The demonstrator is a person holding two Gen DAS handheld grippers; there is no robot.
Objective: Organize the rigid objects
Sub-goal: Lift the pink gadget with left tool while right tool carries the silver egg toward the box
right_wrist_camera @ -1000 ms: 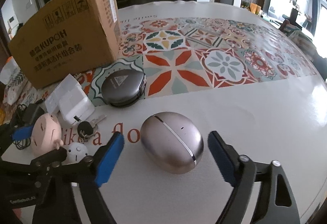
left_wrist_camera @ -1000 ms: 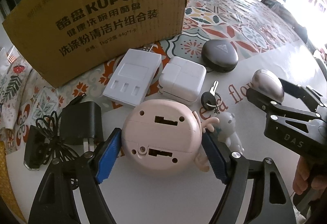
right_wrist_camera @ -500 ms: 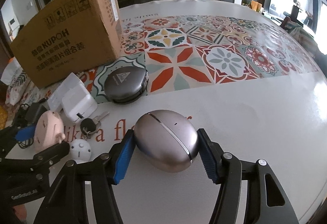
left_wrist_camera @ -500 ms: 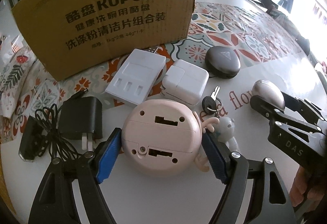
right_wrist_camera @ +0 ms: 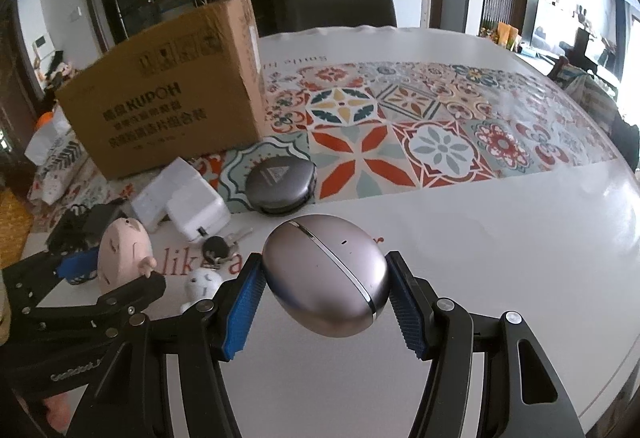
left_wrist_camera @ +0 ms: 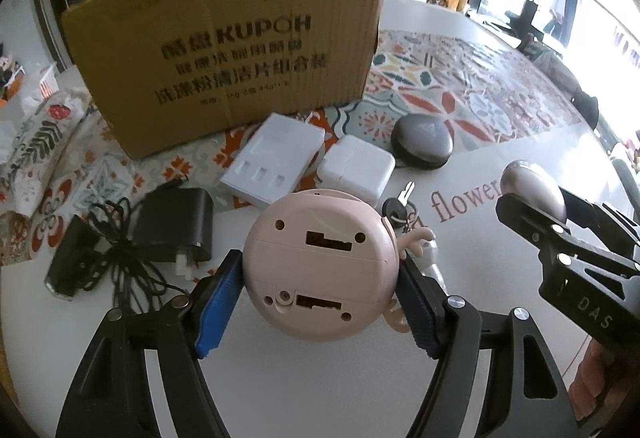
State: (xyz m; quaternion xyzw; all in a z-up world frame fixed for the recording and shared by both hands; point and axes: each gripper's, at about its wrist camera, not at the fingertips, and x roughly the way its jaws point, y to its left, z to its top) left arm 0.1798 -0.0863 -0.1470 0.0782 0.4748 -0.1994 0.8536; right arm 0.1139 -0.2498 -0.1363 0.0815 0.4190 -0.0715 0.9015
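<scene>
My left gripper [left_wrist_camera: 320, 302] is shut on a round pink pig toy [left_wrist_camera: 320, 264], held above the white table; its flat underside faces the camera. The toy also shows in the right wrist view [right_wrist_camera: 122, 252]. My right gripper [right_wrist_camera: 326, 302] is shut on a silver egg-shaped case [right_wrist_camera: 326, 276], lifted off the table; the case also shows at the right of the left wrist view [left_wrist_camera: 532, 188]. A cardboard box [left_wrist_camera: 228, 46] stands at the back left of the table.
On the table lie a white power strip [left_wrist_camera: 274, 158], a white charger block [left_wrist_camera: 356, 170], a dark round case [left_wrist_camera: 422, 136], a key [left_wrist_camera: 396, 204], a small white figurine [right_wrist_camera: 202, 284] and a black adapter with tangled cable [left_wrist_camera: 172, 222]. A patterned mat [right_wrist_camera: 420, 126] covers the table's middle.
My right gripper closed on the silver case and lifted it. My left gripper raised the pink toy off the table and tilted up toward the box.
</scene>
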